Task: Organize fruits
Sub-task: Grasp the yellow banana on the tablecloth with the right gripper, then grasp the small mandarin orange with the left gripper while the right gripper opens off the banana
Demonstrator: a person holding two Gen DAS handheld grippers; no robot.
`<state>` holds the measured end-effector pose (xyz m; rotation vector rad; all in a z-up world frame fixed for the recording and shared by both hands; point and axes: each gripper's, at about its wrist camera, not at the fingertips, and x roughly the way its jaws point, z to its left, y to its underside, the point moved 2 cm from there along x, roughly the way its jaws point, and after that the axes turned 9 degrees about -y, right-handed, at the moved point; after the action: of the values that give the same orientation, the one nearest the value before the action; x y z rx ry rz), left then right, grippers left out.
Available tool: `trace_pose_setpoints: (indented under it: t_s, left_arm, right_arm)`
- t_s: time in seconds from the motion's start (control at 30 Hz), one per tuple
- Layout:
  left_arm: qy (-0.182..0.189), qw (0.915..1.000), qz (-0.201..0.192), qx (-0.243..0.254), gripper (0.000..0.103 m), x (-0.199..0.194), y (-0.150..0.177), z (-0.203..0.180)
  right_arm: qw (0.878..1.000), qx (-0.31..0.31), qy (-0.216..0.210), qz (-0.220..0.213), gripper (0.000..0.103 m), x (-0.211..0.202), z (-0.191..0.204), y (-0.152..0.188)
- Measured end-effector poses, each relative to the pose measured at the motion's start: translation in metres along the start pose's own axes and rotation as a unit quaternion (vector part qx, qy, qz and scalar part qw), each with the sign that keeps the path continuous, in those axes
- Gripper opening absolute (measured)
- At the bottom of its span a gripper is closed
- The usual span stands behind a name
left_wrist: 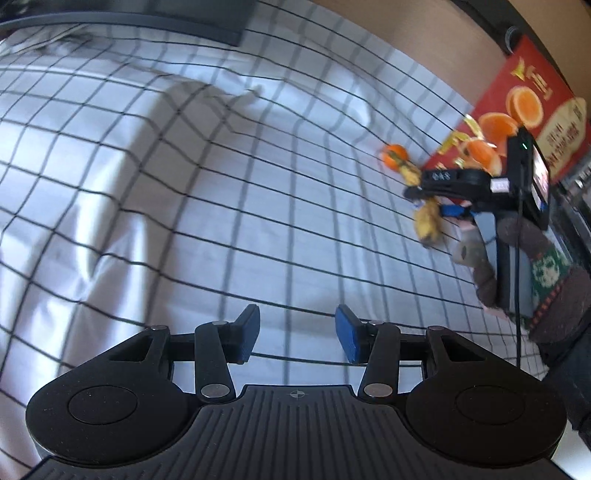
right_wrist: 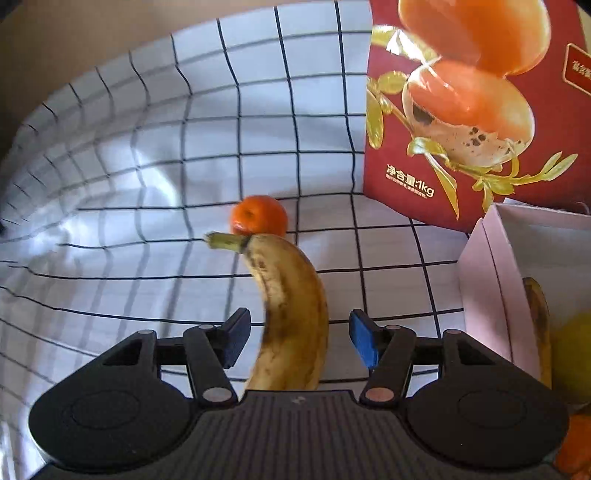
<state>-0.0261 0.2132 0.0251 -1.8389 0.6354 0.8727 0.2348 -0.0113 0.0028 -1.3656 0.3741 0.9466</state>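
A spotted yellow banana (right_wrist: 291, 314) lies on the checked cloth between the open jaws of my right gripper (right_wrist: 297, 338); neither pad touches it. A tangerine (right_wrist: 258, 216) sits just beyond its stem. In the left wrist view the right gripper (left_wrist: 432, 199) hangs over the banana (left_wrist: 428, 221), with the tangerine (left_wrist: 393, 155) behind it. My left gripper (left_wrist: 297, 334) is open and empty above bare cloth. A pale box (right_wrist: 491, 280) at the right holds another banana (right_wrist: 539, 317) and a yellow fruit (right_wrist: 570, 354).
A red fruit carton (right_wrist: 480, 110) stands at the back right, also in the left wrist view (left_wrist: 524, 107). The white cloth with black grid (left_wrist: 221, 184) is wrinkled. A dark object (left_wrist: 207, 18) lies at the far edge.
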Motion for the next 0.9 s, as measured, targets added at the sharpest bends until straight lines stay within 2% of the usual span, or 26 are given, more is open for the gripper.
trace_pose_setpoints:
  t_s: [0.2, 0.27, 0.47, 0.63, 0.73, 0.9]
  left_arm:
    - [0.002, 1.0000, 0.003, -0.001, 0.050, 0.009, -0.008, -0.001]
    - [0.011, 0.9999, 0.008, 0.010, 0.050, 0.013, -0.010, -0.008]
    - [0.034, 0.9986, 0.018, 0.036, 0.050, 0.030, -0.017, -0.026]
    - [0.052, 0.9964, -0.018, 0.064, 0.050, 0.036, -0.058, -0.042]
    - [0.072, 0.9896, -0.044, 0.117, 0.050, 0.043, -0.091, -0.067]
    - [0.070, 0.9678, -0.076, 0.229, 0.050, 0.074, -0.137, -0.138]
  right_arm:
    - [0.999, -0.045, 0.007, -0.009, 0.057, -0.001, 0.011, 0.013]
    - [0.997, -0.069, 0.009, -0.011, 0.044, -0.005, 0.017, 0.018]
    - [0.996, -0.088, -0.017, -0.009, 0.036, -0.029, 0.024, 0.030]
    - [0.993, -0.105, -0.046, 0.003, 0.035, -0.062, 0.031, 0.062]
    - [0.993, -0.101, -0.057, 0.019, 0.035, -0.080, 0.031, 0.089]
    - [0.994, -0.080, -0.066, 0.023, 0.035, -0.100, 0.021, 0.117]
